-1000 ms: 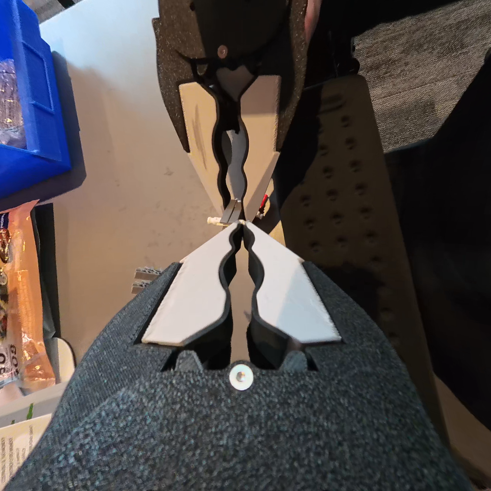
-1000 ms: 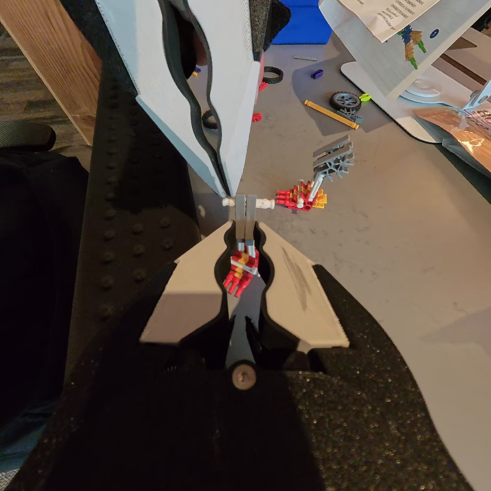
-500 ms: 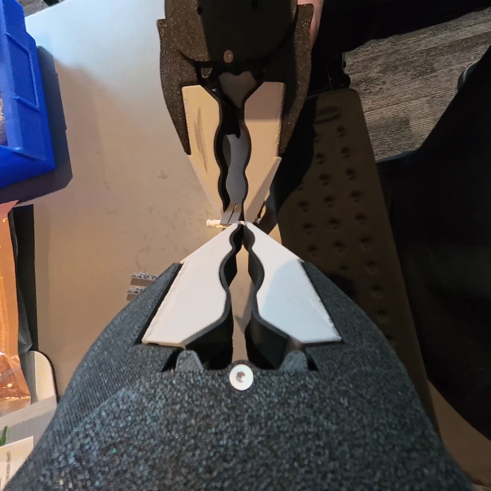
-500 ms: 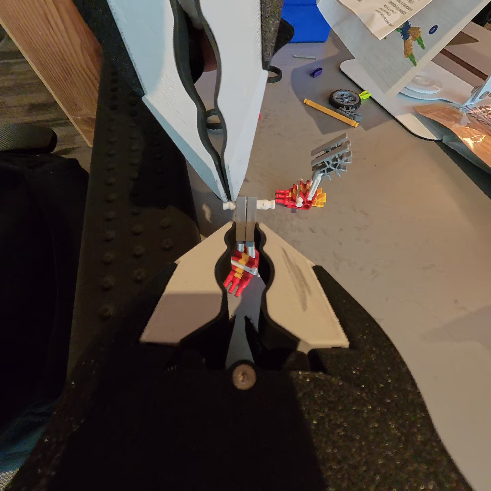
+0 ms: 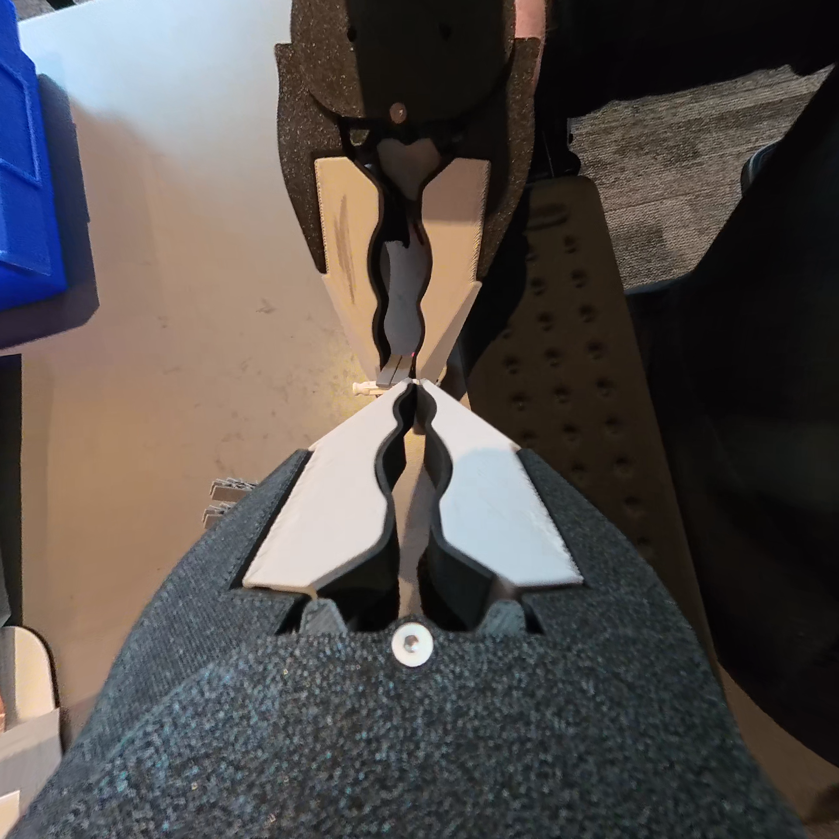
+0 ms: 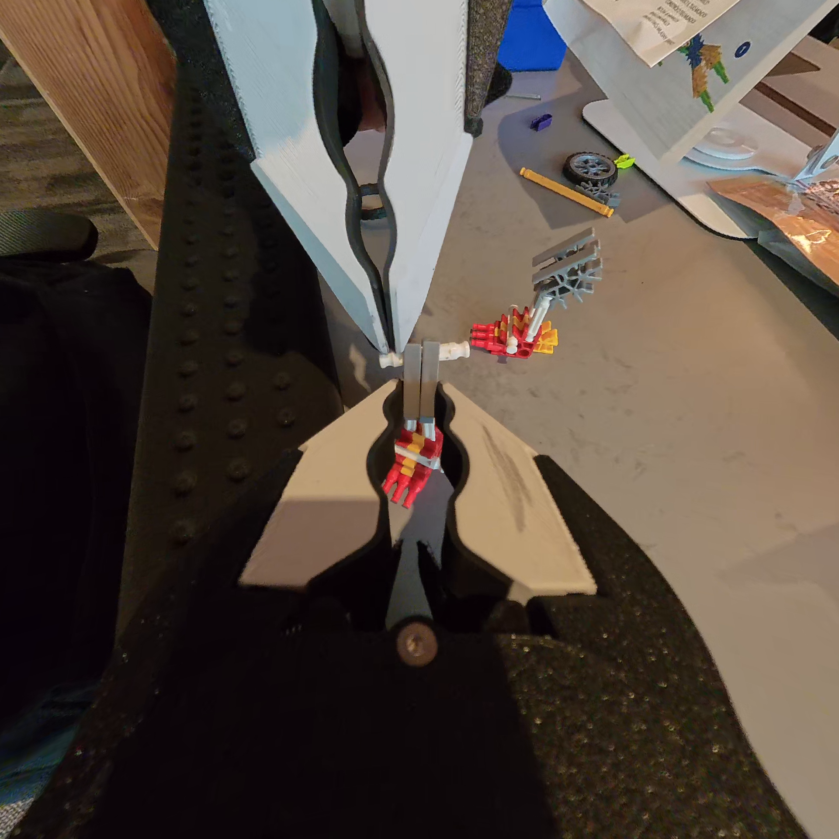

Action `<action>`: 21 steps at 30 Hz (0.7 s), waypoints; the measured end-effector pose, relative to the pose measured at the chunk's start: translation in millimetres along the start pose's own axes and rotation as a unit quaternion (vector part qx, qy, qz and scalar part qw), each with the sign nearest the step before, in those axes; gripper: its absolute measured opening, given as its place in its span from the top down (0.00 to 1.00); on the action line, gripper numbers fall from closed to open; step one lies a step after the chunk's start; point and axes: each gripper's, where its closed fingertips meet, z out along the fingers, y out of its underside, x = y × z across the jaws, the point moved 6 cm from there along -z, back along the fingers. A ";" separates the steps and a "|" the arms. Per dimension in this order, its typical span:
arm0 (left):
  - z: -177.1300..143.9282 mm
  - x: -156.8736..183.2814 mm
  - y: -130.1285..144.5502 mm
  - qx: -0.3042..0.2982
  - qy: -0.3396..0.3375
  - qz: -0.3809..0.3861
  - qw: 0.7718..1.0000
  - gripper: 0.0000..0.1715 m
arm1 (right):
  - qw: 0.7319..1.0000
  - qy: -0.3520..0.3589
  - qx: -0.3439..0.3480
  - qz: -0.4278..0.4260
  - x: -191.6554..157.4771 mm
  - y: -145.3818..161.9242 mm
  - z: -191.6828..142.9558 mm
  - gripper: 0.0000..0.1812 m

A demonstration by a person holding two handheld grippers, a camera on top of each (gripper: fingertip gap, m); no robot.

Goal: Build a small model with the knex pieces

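Over the near edge of the table, the left hand-held gripper comes in from above with its jaws pressed together on the left end of a small white rod. That rod runs through two grey strips, which the right hand-held gripper clamps between its closed tips; a red and yellow toy piece hangs from them between its fingers. Further right on the table lie a second red toy assembly, a yellow rod and a small wheel.
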 end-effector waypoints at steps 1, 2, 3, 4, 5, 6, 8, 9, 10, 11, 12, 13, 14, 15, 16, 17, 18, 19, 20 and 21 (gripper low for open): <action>0.2 -0.3 0.0 0.001 -0.002 0.000 1.000 1.00 | 1.000 -0.001 0.000 0.002 0.3 0.1 0.0 0.94; 0.1 -0.9 0.0 0.002 -0.001 -0.003 1.000 1.00 | 1.000 -0.001 0.000 0.002 0.7 0.0 0.0 0.94; -0.3 -2.0 0.5 0.000 0.001 -0.006 1.000 1.00 | 1.000 -0.002 0.000 0.005 1.3 -0.1 0.5 0.94; -1.2 -2.8 0.8 -0.008 0.000 0.000 1.000 1.00 | 1.000 -0.001 0.000 0.006 1.9 -0.3 0.8 0.94; -2.0 -3.8 0.7 -0.017 -0.002 0.007 1.000 1.00 | 1.000 0.004 0.001 0.007 3.5 -0.4 1.0 0.93; -2.5 -5.4 -0.1 -0.020 -0.009 0.013 1.000 1.00 | 1.000 0.008 0.005 0.014 5.8 -0.5 0.6 0.93; -11.1 -12.2 -7.9 0.019 -0.028 -0.008 0.999 0.89 | 0.999 0.012 0.033 0.042 12.8 -4.1 -6.2 0.93; -20.1 -18.2 -13.8 0.056 -0.047 -0.030 0.997 0.80 | 0.997 0.013 0.052 0.056 16.3 -7.2 -11.1 0.93; -29.0 -22.6 -17.5 0.088 -0.059 -0.045 0.993 0.81 | 0.995 0.010 0.072 0.070 19.1 -10.7 -16.1 0.93; -33.9 -24.4 -18.2 0.107 -0.063 -0.058 0.990 0.80 | 0.992 0.007 0.090 0.084 21.9 -14.2 -20.5 0.93; -34.6 -24.3 -17.0 0.116 -0.063 -0.068 0.989 0.78 | 0.990 0.004 0.107 0.095 24.6 -17.1 -24.5 0.93; -32.5 -23.8 -14.1 0.119 -0.064 -0.076 0.988 0.77 | 0.987 -0.003 0.125 0.104 26.4 -20.6 -28.4 0.93; -29.2 -23.1 -11.3 0.125 -0.064 -0.084 0.987 0.77 | 0.982 -0.015 0.147 0.114 26.8 -25.1 -32.2 0.93; -25.5 -22.0 -9.4 0.134 -0.060 -0.094 0.985 0.77 | 0.978 -0.031 0.166 0.126 26.6 -28.5 -35.2 0.93; -23.0 -20.7 -8.9 0.147 -0.056 -0.102 0.982 0.77 | 0.974 -0.042 0.177 0.135 26.8 -30.2 -37.0 0.93; -22.1 -20.9 -9.9 0.167 -0.058 -0.110 0.978 0.79 | 0.971 -0.052 0.184 0.145 26.9 -30.9 -37.9 0.93; -22.1 -22.1 -11.1 0.190 -0.059 -0.124 0.972 0.81 | 0.966 -0.065 0.195 0.155 26.2 -32.2 -38.9 0.93; -22.3 -22.3 -12.0 0.209 -0.050 -0.138 0.967 0.82 | 0.961 -0.082 0.205 0.166 24.7 -33.8 -39.8 0.93; -22.7 -22.7 -12.5 0.227 -0.043 -0.148 0.962 0.83 | 0.956 -0.096 0.214 0.177 23.7 -35.1 -40.3 0.93; -22.8 -23.0 -12.5 0.241 -0.038 -0.157 0.957 0.83 | 0.951 -0.105 0.221 0.189 24.2 -35.8 -41.0 0.93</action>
